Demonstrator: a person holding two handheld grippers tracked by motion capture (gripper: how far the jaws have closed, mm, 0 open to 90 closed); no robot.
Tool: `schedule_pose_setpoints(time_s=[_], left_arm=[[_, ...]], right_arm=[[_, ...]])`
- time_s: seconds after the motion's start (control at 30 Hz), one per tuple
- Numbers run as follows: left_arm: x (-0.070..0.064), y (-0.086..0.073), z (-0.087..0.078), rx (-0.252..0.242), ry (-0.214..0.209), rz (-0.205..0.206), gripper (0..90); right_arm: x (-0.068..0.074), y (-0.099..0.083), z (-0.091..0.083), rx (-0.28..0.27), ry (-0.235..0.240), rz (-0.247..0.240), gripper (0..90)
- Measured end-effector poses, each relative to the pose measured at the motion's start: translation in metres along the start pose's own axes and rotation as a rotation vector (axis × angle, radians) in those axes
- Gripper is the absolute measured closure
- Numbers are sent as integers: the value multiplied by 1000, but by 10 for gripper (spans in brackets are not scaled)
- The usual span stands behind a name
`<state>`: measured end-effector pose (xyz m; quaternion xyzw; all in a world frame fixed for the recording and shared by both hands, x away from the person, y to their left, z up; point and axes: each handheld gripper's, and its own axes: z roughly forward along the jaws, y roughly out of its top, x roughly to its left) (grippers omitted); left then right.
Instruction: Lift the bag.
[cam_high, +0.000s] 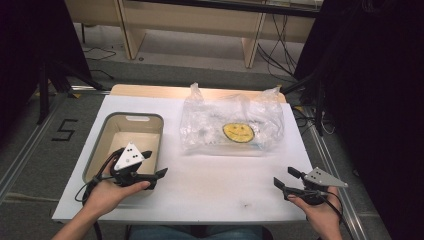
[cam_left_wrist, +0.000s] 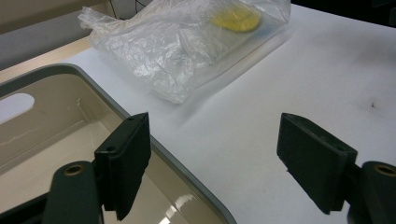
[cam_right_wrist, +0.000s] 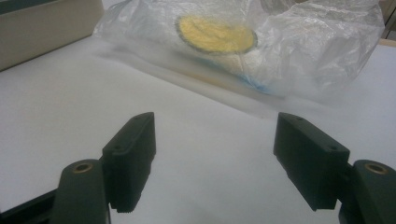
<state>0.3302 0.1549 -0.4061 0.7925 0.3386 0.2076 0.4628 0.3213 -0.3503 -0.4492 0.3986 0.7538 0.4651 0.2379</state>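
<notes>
Currently both grippers w/ jaws wide apart, nothing between. Left gripper (cam_high: 156, 172) over bin (cam_high: 111, 127) edge; right gripper (cam_high: 286, 179) above desk (cam_high: 215, 180). Plastic bag (cam_high: 232, 125) lies ahead of both jaws, well apart.

High cam sits above the near edge, looking forward and down over the whole worktop (cam_high: 210, 175). Each hand-held gripper cam rides low, close to the surface, facing the far side. All three catch the bag (cam_high: 232, 125) (cam_left_wrist: 187, 42) (cam_right_wrist: 261, 42).
</notes>
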Motion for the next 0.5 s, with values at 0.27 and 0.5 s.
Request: schedule_pose_setpoints(time_s=[0.27, 0.5], left_arm=[[-1, -2, 3, 6, -1, 2, 254], [-5, -1, 5, 2, -4, 10, 249]], right_arm=[[1, -1, 1, -3, 0, -8, 307], [-1, -1, 1, -5, -2, -2, 305]])
